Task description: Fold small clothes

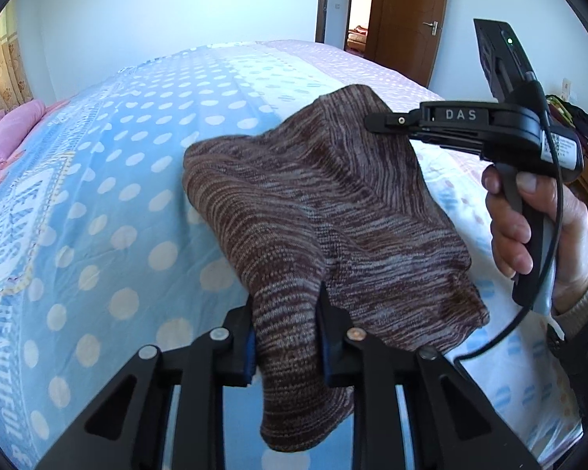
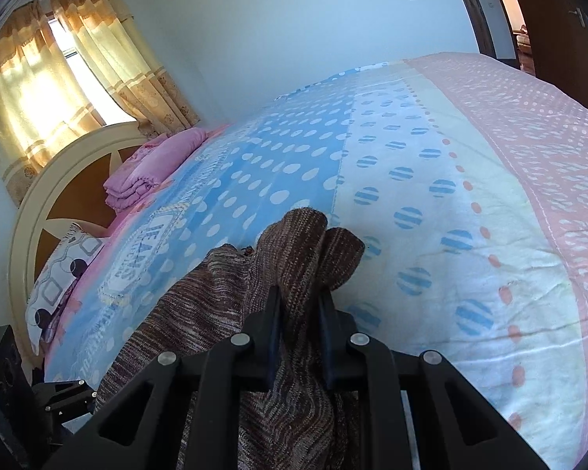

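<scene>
A brown striped knit garment (image 1: 333,211) hangs bunched above the dotted bedsheet (image 1: 109,196), held up between both grippers. My left gripper (image 1: 286,313) is shut on its near lower edge, and cloth fills the gap between the pads. In the left wrist view my right gripper (image 1: 376,122) comes in from the right, held by a hand (image 1: 529,227), with its tip at the garment's upper right corner. In the right wrist view the right gripper (image 2: 298,297) is shut on a thick fold of the garment (image 2: 305,243), which bulges past the fingertips and drapes down to the left.
The bed (image 2: 431,196) spreads wide ahead, blue dotted, then white, then pink. A folded pink blanket (image 2: 153,168) and a patterned pillow (image 2: 58,274) lie by the round headboard (image 2: 27,211). Curtains (image 2: 58,78) hang behind it. A brown door (image 1: 407,19) stands far right.
</scene>
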`<act>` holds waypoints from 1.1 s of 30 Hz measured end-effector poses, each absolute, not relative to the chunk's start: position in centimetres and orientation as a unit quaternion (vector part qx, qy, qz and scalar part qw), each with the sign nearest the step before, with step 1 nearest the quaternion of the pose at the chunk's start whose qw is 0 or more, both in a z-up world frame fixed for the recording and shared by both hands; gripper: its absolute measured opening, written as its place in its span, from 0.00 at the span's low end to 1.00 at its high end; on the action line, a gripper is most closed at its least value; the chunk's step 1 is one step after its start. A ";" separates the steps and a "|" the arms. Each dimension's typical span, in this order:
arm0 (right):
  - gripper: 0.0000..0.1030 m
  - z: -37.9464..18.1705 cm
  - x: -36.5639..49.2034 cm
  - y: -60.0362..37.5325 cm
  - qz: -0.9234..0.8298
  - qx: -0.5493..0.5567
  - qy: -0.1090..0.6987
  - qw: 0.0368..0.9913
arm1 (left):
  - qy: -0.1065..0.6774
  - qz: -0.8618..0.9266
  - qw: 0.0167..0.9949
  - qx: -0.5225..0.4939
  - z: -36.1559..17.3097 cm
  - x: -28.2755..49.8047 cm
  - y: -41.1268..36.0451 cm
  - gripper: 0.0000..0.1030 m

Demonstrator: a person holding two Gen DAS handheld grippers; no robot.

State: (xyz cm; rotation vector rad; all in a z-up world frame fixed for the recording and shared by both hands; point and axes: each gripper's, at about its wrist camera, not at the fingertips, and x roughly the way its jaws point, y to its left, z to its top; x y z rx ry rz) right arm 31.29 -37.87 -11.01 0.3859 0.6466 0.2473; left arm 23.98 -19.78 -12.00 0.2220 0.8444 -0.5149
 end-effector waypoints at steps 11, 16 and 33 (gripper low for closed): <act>0.16 -10.1 27.8 -33.8 0.149 0.198 0.307 0.919 | 0.394 -0.236 0.883 0.095 -10.9 20.9 -16.4 0.23; 0.16 -9.1 26.9 -31.4 0.163 0.190 0.302 0.920 | 0.381 -0.225 0.893 0.088 -10.0 19.3 -14.3 0.23; 0.10 -8.7 26.9 -23.0 0.220 0.181 0.306 0.908 | 0.376 -0.174 0.907 0.070 -9.8 16.9 -7.5 0.23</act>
